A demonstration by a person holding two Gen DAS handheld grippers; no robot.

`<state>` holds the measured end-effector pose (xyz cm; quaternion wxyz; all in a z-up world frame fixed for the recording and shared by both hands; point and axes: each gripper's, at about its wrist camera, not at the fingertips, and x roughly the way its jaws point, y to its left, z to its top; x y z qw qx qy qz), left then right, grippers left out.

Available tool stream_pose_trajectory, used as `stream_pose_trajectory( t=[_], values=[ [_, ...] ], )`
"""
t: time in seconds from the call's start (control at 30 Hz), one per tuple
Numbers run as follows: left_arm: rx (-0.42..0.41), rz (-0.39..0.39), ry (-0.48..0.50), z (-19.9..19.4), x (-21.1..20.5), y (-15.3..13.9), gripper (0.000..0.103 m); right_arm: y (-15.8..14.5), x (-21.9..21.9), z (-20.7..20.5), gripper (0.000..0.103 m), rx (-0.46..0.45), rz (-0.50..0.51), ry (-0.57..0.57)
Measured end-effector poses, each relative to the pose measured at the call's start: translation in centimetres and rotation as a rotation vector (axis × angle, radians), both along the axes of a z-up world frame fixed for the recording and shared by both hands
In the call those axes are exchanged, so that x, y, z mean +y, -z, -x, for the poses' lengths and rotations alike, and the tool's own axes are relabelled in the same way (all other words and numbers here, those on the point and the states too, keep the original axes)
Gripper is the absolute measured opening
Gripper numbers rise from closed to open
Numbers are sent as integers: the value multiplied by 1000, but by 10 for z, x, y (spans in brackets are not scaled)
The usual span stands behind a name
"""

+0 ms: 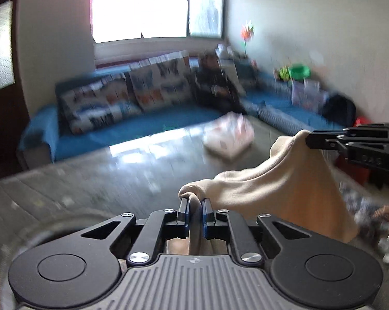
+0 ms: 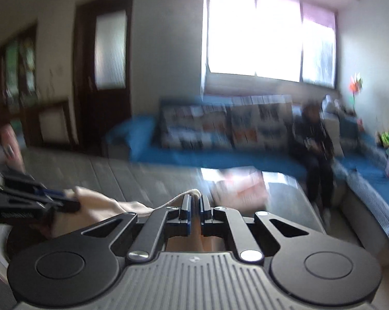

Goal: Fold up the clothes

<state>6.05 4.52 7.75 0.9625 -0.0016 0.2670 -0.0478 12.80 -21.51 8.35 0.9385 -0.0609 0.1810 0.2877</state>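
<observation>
A beige garment (image 1: 277, 188) hangs stretched in the air between both grippers. My left gripper (image 1: 194, 202) is shut on one bunched corner of it. My right gripper (image 1: 310, 139) comes in from the right in the left wrist view and is shut on another corner, higher up. In the right wrist view my right gripper (image 2: 194, 201) pinches the garment's edge (image 2: 194, 193), and the left gripper (image 2: 73, 202) shows at the left holding the cloth (image 2: 101, 204). The lower part of the garment is hidden below the grippers.
A grey surface (image 1: 65, 188) lies below. A glass coffee table (image 1: 153, 149) carries a pale folded item (image 1: 229, 135). A blue corner sofa (image 1: 132, 126) with patterned cushions stands under the window. A person (image 2: 316, 139) in dark clothes sits there. Dark doors (image 2: 104, 69) stand at the left.
</observation>
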Motion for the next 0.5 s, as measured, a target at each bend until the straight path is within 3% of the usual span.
stream_pose_trajectory(
  t=[0.13, 0.23, 0.37, 0.5],
  values=[
    [-86, 12, -7, 38, 19, -34, 10, -42, 3, 33, 5, -118, -75, -82],
    [-97, -11, 5, 70, 28, -45, 10, -54, 5, 59, 5, -141, -80, -157],
    [-28, -6, 13, 110, 37, -33, 11, -44, 9, 89, 5, -85, -44, -224],
    [97, 7, 26, 137, 39, 0, 11, -19, 15, 112, 8, 30, 27, -247]
  ],
)
